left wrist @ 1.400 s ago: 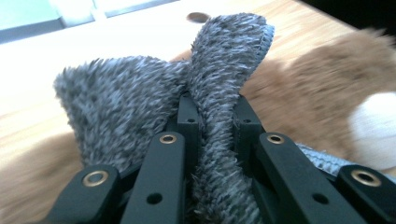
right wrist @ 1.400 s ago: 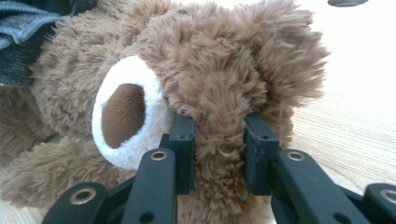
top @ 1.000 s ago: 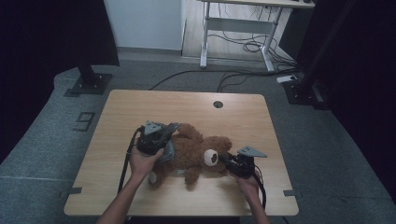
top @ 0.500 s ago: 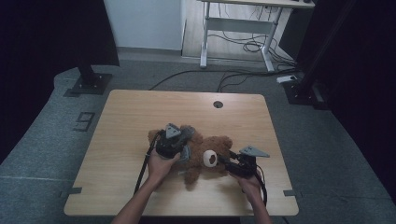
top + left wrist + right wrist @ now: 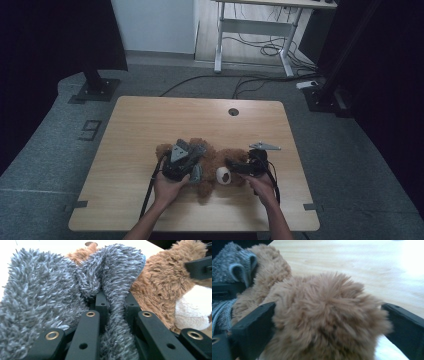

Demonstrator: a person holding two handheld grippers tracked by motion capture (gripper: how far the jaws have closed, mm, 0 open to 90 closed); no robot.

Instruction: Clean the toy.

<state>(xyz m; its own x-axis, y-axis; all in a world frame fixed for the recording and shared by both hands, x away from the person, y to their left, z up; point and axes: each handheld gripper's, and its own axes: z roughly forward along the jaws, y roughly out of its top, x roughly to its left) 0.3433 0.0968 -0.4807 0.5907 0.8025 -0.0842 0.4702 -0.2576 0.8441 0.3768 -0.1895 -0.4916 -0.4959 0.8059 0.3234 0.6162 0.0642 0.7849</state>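
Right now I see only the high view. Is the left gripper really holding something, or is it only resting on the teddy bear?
Observer: The left gripper is holding. Its fingers are shut on a fold of grey fluffy cloth.
Operator: And the right gripper?
Observer: The right gripper has just been opening. Its fingers stand wide apart, with a furry brown part of the teddy bear between them.
Operator: Is the cloth loose from the bear?
Observer: I cannot tell. The right gripper view shows the cloth's pale hem lying against the brown fur.
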